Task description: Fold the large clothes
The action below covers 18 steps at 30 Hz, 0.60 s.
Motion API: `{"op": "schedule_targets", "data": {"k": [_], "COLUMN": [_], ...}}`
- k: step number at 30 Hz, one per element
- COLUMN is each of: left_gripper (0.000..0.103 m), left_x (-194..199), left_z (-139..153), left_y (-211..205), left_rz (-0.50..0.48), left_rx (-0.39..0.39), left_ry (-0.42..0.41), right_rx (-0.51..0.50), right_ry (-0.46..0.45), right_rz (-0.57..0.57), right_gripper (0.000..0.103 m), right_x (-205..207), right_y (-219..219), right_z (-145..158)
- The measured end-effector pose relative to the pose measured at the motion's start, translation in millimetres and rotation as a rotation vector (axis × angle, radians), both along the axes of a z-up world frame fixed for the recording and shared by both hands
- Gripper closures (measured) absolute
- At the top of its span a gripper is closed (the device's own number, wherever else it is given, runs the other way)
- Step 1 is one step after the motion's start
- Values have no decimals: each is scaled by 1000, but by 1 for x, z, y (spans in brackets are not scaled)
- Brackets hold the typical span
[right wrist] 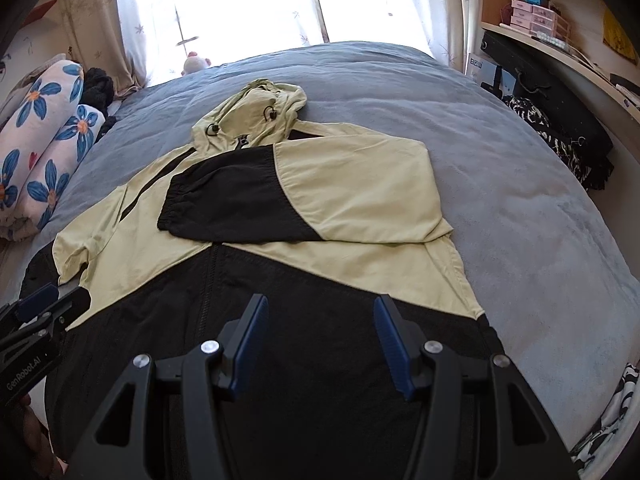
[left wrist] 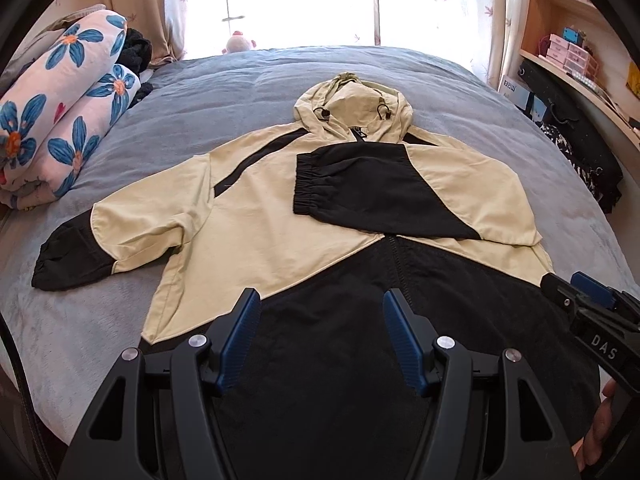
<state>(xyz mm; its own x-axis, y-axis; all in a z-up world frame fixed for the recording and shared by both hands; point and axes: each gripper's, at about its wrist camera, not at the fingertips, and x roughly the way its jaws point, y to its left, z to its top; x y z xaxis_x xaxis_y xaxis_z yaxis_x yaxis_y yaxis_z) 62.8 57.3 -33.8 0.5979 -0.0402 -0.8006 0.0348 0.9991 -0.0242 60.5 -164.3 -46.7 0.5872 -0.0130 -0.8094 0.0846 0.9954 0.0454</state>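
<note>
The left gripper (left wrist: pixel 318 300) stands with its blue-padded fingers (left wrist: pixel 240 336) apart and nothing between them, poised above the black lower panel of the hooded jacket (left wrist: pixel 248 216). The right gripper (right wrist: pixel 318 306) is the same: fingers (right wrist: pixel 394 344) parted, empty, above the black hem area near the zip (right wrist: pixel 210 280).

The jacket lies face up on the grey bed cover (right wrist: pixel 520 200), hood (left wrist: pixel 352 100) toward the window. One sleeve (right wrist: pixel 280 196) is already folded across the chest, its black elastic cuff (left wrist: pixel 306 184) lying near the centre line. The other sleeve (left wrist: pixel 120 228) lies spread outward toward the floral quilt roll (left wrist: pixel 60 112).

The step in hand looks like bringing that spread sleeve in. To do it well, I judge the left gripper should pinch near the black cuff end (left wrist: pixel 68 260), lift only enough to clear the cloth, and lay the sleeve across so that it overlaps the folded one squarely, keeping the shoulder crease parallel to the zip.

On the folded side the jacket's edge has broad bare cover beside it. The spread cuff lies near the bed's edge, with the quilt roll just beyond, so room there is tighter. Clutter by the shelf (right wrist: pixel 560 32) lies well off the bed.
</note>
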Motion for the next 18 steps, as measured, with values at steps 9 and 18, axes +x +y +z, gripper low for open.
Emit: {"op": "schedule_targets", "data": {"k": [9,18], "left_gripper": [40,40], "left_x": [-20,-26], "left_z": [1,-7], "left_y": [42,107], "left_rz": [39,137], "left_rx": [-20,-40], "left_ry": [5,31], "right_rx": [-22,-27], "right_ry": [-10,12], "right_rz": [77,176], "right_gripper": [48,48], "right_x": [-6,4], "right_y": [48,105], "right_z": [7,0]}}
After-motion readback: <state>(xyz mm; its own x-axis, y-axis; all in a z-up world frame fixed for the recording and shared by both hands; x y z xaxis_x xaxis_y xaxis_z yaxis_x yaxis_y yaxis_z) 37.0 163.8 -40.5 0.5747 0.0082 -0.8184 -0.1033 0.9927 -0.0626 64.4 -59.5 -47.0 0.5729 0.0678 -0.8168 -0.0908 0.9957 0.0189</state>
